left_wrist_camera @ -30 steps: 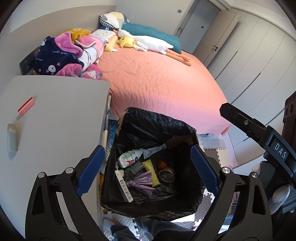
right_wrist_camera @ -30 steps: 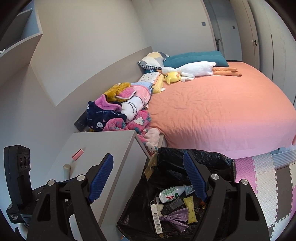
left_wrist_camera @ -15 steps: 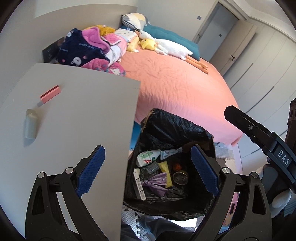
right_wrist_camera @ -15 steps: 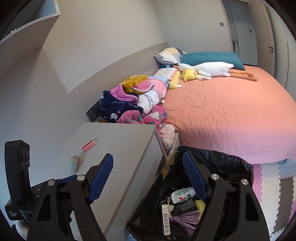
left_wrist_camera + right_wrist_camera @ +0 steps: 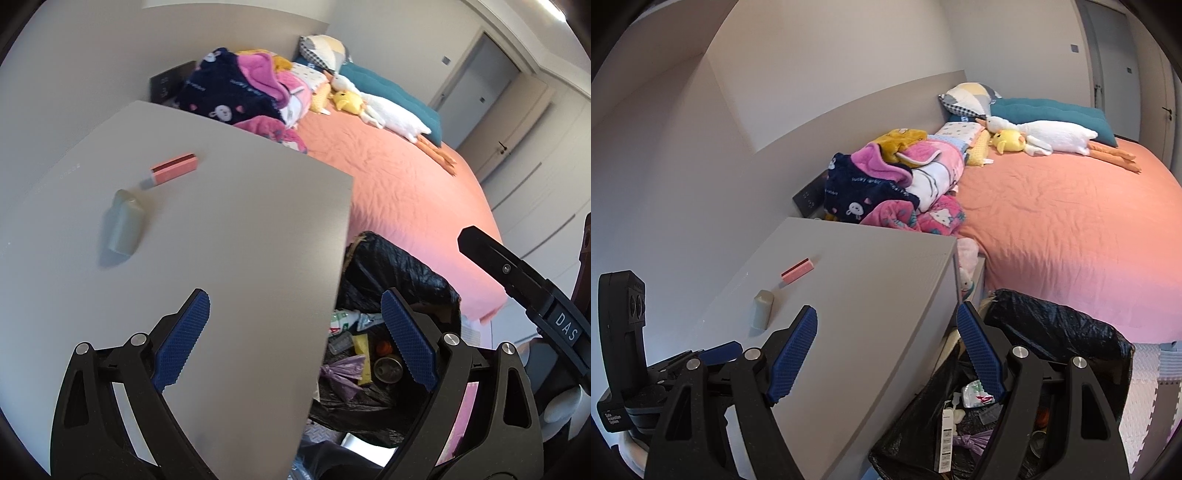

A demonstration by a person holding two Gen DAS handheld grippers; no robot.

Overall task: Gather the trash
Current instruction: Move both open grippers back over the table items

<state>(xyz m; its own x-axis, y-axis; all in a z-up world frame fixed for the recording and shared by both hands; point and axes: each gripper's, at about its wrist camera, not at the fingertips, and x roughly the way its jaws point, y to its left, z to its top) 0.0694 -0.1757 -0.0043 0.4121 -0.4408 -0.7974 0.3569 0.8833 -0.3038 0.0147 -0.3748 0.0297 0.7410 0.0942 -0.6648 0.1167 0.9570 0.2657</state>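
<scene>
Your left gripper is hanging over the near edge of the grey worktop, jaws spread wide with nothing between the blue pads. Your right gripper is doing the same beside it, jaws gaping and empty, one pad over the worktop and the other over the black trash bag.

Further out, two bits of trash are waiting on the worktop: a pale grey-green tube and, just beyond it, a flat pink stick. They're lying near each other, well clear of the edge.

Here's the risk as I'm reading it: both pieces look small and low, so a steep approach could scrape the pads along the worktop and nudge one away. Closing across the length rather than the width could also spin it out of the pinch.

In the left wrist view, the tube's long axis is running roughly away from you, narrow end pointing far. The stick's long axis is running crosswise, grey tip aiming left toward the tube.
</scene>
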